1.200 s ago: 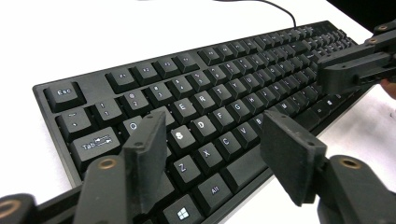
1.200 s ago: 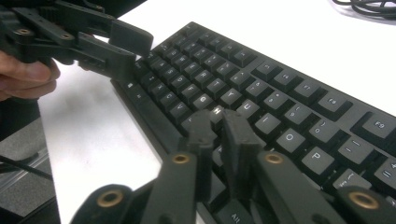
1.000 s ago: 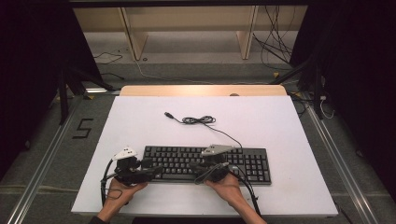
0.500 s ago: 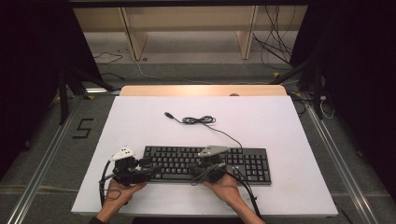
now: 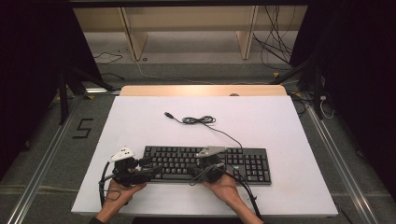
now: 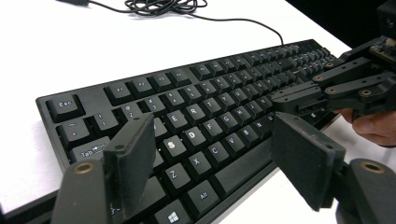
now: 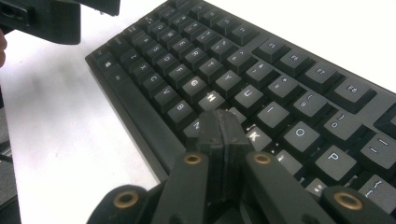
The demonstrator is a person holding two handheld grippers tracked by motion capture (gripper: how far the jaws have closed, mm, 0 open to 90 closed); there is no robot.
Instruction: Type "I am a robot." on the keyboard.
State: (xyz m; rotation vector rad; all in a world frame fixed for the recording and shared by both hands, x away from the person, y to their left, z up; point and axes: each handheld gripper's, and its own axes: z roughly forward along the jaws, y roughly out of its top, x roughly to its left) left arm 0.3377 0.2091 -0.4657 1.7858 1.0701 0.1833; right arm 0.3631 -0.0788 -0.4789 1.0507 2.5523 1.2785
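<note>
A black keyboard [image 5: 243, 163] lies on the white table near the front edge. My left gripper [image 5: 150, 171] hovers over its left end. In the left gripper view the keyboard [image 6: 205, 93] runs away under the left gripper [image 6: 212, 144], whose jaws stand open above the S, D, X and C keys. They have just been opening wider, with nothing held between them. My right gripper [image 5: 194, 171] is over the middle of the keyboard. In the right gripper view the right gripper [image 7: 219, 122] is shut, its joined tips just above the J key of the keyboard [image 7: 280, 65].
The keyboard's black cable [image 5: 198, 120] lies coiled behind it and ends in a USB plug [image 5: 169, 115]. The white table [image 5: 280, 116] stretches back to a wooden strip [image 5: 201, 90]. The right gripper [image 6: 285, 99] points toward the left one; the left gripper [image 7: 46, 18] shows at the upper left.
The right gripper has edged slightly left over the keys. The left hand has kept its place and the keyboard has not moved.
</note>
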